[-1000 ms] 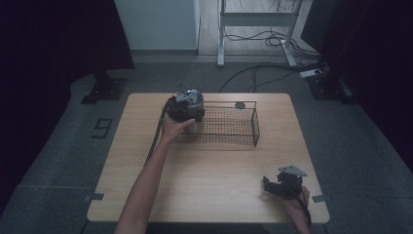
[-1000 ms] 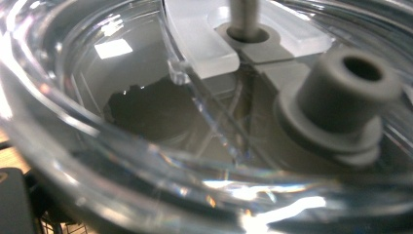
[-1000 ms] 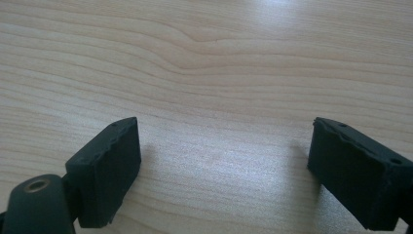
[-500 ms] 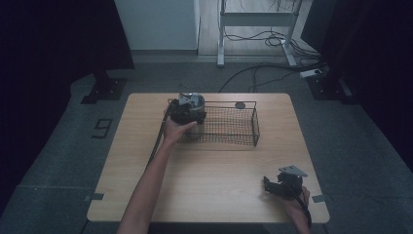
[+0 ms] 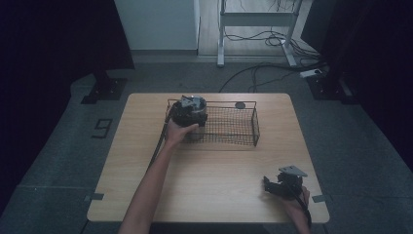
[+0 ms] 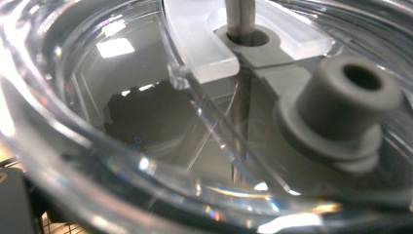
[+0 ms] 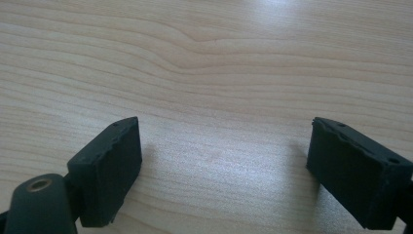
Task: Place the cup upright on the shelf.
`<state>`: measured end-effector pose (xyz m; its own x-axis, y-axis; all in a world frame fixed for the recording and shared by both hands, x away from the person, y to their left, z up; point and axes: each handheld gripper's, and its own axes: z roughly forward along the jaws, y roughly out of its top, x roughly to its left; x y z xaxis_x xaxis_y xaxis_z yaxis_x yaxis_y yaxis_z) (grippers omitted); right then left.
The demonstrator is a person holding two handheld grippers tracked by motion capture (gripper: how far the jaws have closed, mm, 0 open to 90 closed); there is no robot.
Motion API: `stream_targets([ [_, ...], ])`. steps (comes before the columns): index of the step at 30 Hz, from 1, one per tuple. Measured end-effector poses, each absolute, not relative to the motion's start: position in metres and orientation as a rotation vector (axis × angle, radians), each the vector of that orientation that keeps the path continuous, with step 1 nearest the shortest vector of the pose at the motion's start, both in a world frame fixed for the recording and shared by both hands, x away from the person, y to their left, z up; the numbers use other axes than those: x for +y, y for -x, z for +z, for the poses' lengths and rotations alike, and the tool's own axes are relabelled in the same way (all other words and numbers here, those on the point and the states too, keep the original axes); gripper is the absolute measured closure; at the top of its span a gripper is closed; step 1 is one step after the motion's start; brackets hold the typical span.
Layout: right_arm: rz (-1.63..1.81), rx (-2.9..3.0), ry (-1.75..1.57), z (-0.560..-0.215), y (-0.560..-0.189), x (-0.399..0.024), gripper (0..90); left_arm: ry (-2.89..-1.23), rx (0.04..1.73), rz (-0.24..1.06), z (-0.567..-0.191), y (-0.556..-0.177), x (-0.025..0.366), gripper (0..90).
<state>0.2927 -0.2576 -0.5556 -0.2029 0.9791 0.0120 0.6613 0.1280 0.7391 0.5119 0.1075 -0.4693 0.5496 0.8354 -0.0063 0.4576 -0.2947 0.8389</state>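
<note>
A clear round lid (image 6: 146, 126) with a grey rubber spout (image 6: 341, 102) and a metal rod (image 6: 239, 17) through its hub sits right in front of the left gripper's camera. Its rim crosses where the jaws rise, so I take it as gripped. In the high view my left gripper (image 5: 192, 122) hangs over the left end of a black wire basket (image 5: 229, 126), pointing down into it. My right gripper (image 5: 271, 186) rests on the table near the front right corner. Its jaws (image 7: 224, 165) stand wide open over bare wood.
The wooden table (image 5: 204, 185) has open surface in front of the basket. A small dark round disc (image 5: 239, 105) lies behind the basket near the far edge. Beyond the table are a desk frame and cables on the floor.
My left hand has drifted slightly right and down over the basket's left end. The right hand has stayed where it was.
</note>
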Motion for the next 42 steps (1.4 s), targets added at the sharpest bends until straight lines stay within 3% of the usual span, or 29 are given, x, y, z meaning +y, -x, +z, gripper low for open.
stream_targets([
  [25, 0.862, 1.927, -1.576, -0.556, -0.293, -0.258, 12.2, -1.900, 1.058, 0.565, -0.468, -0.506, 0.116, 0.0],
  [42, 0.862, 1.926, -1.577, -0.556, -0.293, -0.257, 12.2, -1.864, 1.004, 0.623, -0.448, -0.475, 0.132, 0.0],
])
